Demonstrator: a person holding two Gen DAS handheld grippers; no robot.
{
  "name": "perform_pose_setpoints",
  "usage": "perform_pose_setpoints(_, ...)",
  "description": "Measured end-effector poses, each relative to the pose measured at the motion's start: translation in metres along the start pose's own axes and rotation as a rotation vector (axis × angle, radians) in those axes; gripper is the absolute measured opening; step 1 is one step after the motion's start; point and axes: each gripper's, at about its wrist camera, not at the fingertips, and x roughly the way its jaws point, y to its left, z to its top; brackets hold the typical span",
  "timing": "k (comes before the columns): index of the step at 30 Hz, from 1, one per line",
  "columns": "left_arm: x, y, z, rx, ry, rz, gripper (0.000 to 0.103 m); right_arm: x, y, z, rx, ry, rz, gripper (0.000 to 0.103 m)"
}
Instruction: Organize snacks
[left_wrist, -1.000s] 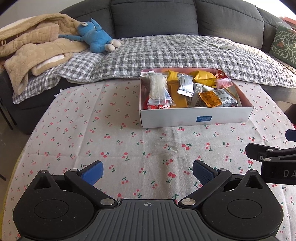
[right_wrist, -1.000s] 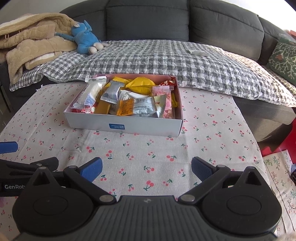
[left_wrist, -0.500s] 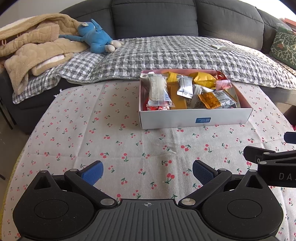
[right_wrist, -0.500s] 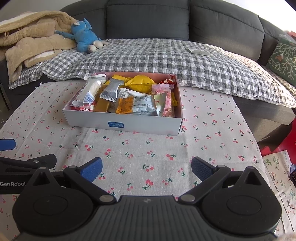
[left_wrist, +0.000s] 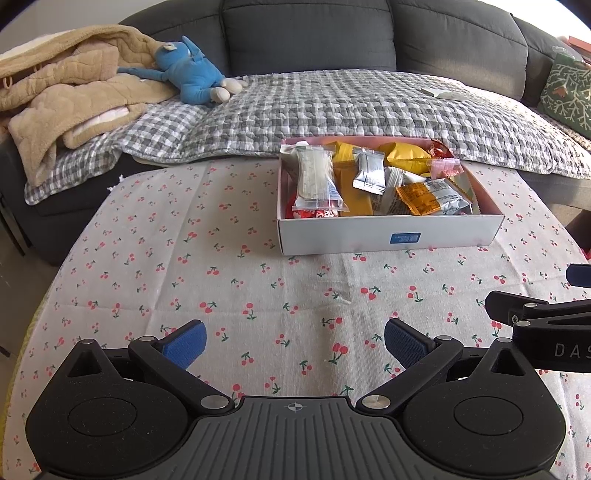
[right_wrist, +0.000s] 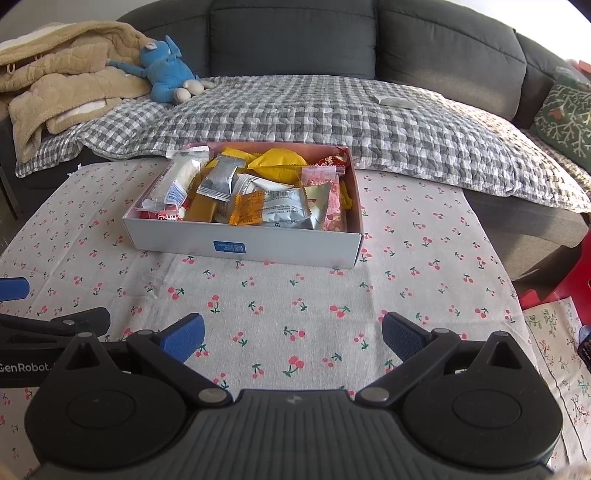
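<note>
Box (right_wrist: 243, 245) sits slightly nearer vs. a sec ago — both grippers, left (left_wrist: 293, 338) & right (right_wrist: 291, 332), spread wide, empty; snack packets (right_wrist: 275, 210) inside look light, crinkly, slippery — pinch by sealed edge.

The box (left_wrist: 388, 236) sits on the counter (left_wrist: 184, 258), in the upper middle of the frame in both views. The snack packs (left_wrist: 369, 181) lie piled inside the box. Behind the counter is the sofa (left_wrist: 310, 33), with a blanket (left_wrist: 332, 103) spread on its seat. A stuffed toy (left_wrist: 192, 74) lies on the sofa in the upper left of the frame, and a heap of clothes (left_wrist: 66, 96) is left of the toy. A cushion (left_wrist: 569, 92) leans at the far right of the sofa. The left hand-held gripper (left_wrist: 293, 341) is low in the frame, before the box, and the right hand-held gripper (right_wrist: 291, 336) is beside it on its right. Both are over the counter, with their fingers wide apart and nothing between them.
</note>
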Motion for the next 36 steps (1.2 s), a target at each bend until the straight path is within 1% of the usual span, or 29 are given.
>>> perform_pose_setpoints(26, -0.0002, 0.0004, -0.0021, -0.007, 0.002, -0.009, 0.103, 0.0020, -0.0010, -0.0008, -0.003, 0.005, -0.005, 0.103)
perform_pose_setpoints(36, -0.0005, -0.0003, -0.0019, -0.008, 0.008, -0.001, 0.103, -0.0001, -0.0013, -0.0001, -0.005, 0.002, -0.010, 0.103)
